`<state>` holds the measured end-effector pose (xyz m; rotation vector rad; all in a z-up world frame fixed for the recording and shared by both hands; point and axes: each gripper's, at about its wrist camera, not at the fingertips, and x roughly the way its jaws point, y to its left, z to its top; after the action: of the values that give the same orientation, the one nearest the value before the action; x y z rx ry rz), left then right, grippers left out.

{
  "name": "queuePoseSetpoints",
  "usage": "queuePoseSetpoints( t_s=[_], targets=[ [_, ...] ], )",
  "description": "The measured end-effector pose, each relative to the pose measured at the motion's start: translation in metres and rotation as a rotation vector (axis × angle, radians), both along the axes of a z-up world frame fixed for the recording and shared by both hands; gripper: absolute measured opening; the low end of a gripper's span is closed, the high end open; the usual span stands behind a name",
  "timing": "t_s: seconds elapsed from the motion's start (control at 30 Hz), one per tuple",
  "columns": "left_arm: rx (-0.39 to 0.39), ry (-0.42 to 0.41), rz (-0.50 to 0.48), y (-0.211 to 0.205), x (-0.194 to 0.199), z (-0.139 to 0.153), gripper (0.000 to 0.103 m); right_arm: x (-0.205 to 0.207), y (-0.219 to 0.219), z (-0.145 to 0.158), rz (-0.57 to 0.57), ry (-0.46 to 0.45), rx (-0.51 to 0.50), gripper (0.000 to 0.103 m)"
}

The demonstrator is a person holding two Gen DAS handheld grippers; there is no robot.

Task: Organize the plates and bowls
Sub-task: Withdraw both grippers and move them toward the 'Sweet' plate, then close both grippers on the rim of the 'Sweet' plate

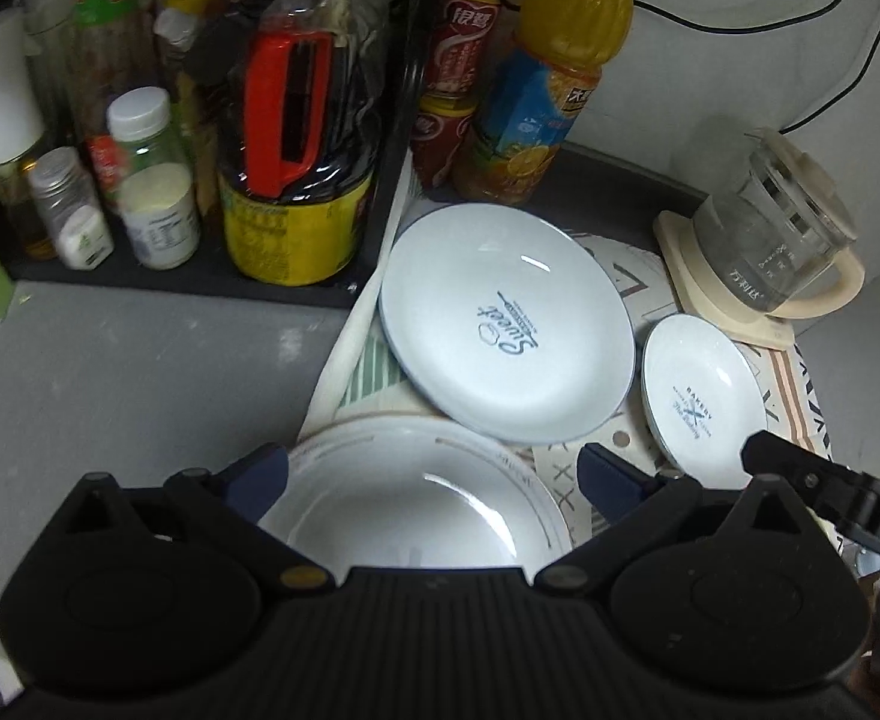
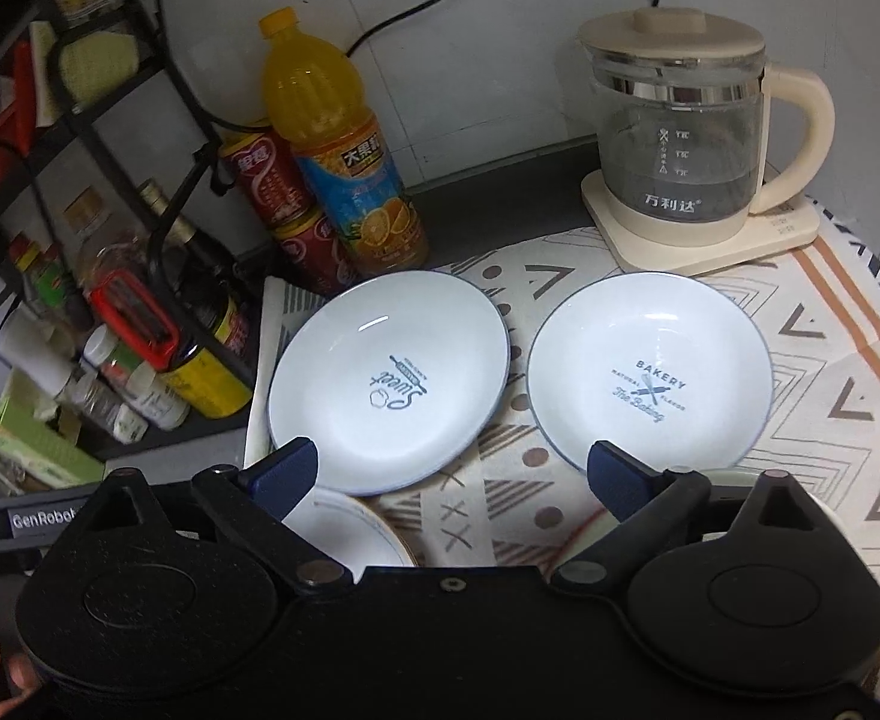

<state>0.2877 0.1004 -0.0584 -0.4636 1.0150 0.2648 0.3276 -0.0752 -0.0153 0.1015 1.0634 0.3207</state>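
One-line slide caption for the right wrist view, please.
Open right gripper hovers over the patterned cloth, facing the Sweet plate and Bakery plate, kettle behind.

Sweet plate point(image 2: 389, 381) left of Bakery plate point(image 2: 649, 375), kettle point(image 2: 688, 138) behind, bottles point(image 2: 344, 144) behind-left

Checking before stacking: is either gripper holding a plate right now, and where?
Nothing is held. Left gripper and right gripper both hover with jaws open above the white plates.
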Motion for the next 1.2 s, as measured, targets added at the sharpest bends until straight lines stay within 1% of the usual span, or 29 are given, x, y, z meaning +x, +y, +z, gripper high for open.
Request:
queuePoseSetpoints(
  t_s=[0.03, 0.07, 0.13, 0.2, 0.3, 0.43, 0.5, 0.6, 0.73, 0.8, 0.93, 1.1, 1.13, 1.17, 1.2],
  targets=[
    [-0.008, -0.003, -0.003, 0.003, 0.003, -0.002, 0.100, 0.002, 0.003, -0.002, -0.006, 0.002, 0.003, 0.086],
    [-0.019, -0.011, -0.003, 0.006, 0.006, -0.004, 0.099, 0.005, 0.007, -0.004, -0.010, 0.006, 0.005, 0.082],
    [-0.036, -0.025, 0.001, 0.013, 0.011, -0.008, 0.096, 0.010, 0.014, -0.008, -0.022, 0.011, 0.002, 0.076],
    [-0.048, -0.032, 0.000, 0.019, 0.017, -0.012, 0.094, 0.014, 0.019, -0.013, -0.040, 0.015, 0.004, 0.075],
    [-0.066, -0.038, 0.000, 0.028, 0.026, -0.019, 0.085, 0.021, 0.027, -0.022, -0.062, 0.037, 0.011, 0.071],
    [-0.083, -0.042, -0.011, 0.037, 0.036, -0.030, 0.079, 0.029, 0.035, -0.037, -0.091, 0.072, 0.009, 0.064],
    [-0.078, -0.035, -0.010, 0.040, 0.042, -0.040, 0.070, 0.033, 0.040, -0.044, -0.107, 0.087, 0.004, 0.063],
    [-0.114, -0.010, -0.001, 0.048, 0.050, -0.055, 0.063, 0.037, 0.046, -0.056, -0.139, 0.099, -0.019, 0.063],
    [-0.117, 0.031, 0.000, 0.053, 0.059, -0.072, 0.063, 0.043, 0.055, -0.073, -0.158, 0.126, -0.055, 0.063],
    [-0.121, 0.037, -0.005, 0.054, 0.064, -0.078, 0.060, 0.045, 0.058, -0.084, -0.161, 0.153, -0.072, 0.063],
    [-0.112, 0.044, -0.011, 0.055, 0.071, -0.089, 0.057, 0.048, 0.061, -0.102, -0.170, 0.187, -0.106, 0.063],
    [-0.098, 0.056, -0.034, 0.051, 0.084, -0.098, 0.054, 0.056, 0.060, -0.116, -0.192, 0.227, -0.115, 0.061],
    [-0.097, 0.055, -0.041, 0.050, 0.086, -0.099, 0.053, 0.058, 0.060, -0.119, -0.193, 0.234, -0.115, 0.060],
    [-0.097, 0.055, -0.048, 0.050, 0.087, -0.100, 0.051, 0.060, 0.060, -0.121, -0.195, 0.241, -0.111, 0.055],
    [-0.101, 0.058, -0.055, 0.049, 0.089, -0.102, 0.046, 0.062, 0.060, -0.124, -0.193, 0.249, -0.102, 0.053]
  ],
)
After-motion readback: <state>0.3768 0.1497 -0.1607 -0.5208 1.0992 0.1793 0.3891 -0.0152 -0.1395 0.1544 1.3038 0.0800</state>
